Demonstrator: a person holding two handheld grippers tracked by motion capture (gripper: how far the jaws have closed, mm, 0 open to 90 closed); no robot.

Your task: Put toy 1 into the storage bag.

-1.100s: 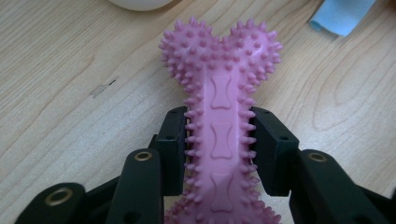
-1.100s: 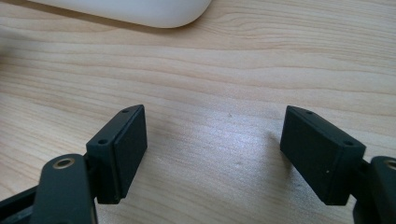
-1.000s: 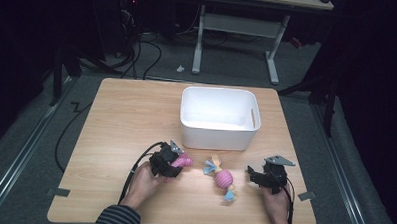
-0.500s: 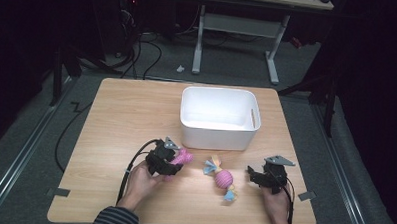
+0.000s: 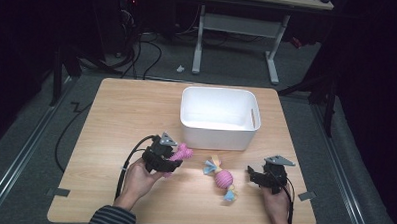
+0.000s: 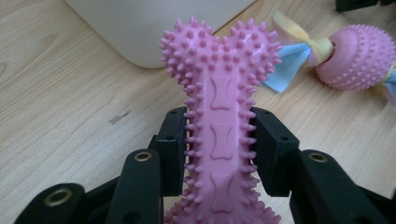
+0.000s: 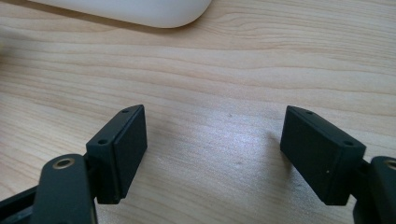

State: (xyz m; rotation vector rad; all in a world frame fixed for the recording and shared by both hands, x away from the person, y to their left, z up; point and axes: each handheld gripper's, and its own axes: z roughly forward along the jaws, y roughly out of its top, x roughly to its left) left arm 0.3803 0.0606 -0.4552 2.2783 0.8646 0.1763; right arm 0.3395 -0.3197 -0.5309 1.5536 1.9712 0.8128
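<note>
A pink spiky bone toy (image 6: 219,112) is clamped at its shaft between the two black pads of my left gripper (image 6: 219,140), lifted a little off the wood. From above, that left gripper (image 5: 171,158) and the bone toy (image 5: 181,153) hover just left of the white bin's front corner. A pink spiky ball toy with blue and yellow fabric tails (image 5: 223,179) lies on the table between my hands, also seen as the ball toy (image 6: 357,58). My right gripper (image 5: 252,175) rests near the front right; its fingers (image 7: 123,149) stand wide apart with bare wood between them.
A white plastic bin (image 5: 219,117) stands at the table's middle back, its inside bare; its lower wall (image 6: 140,28) is close ahead of the bone. The wooden table (image 5: 121,114) has free room on its left half. Cables trail over the front edge.
My left gripper has risen with the bone toy and drifted slightly right toward the bin. The right gripper and the ball toy have stayed put.
</note>
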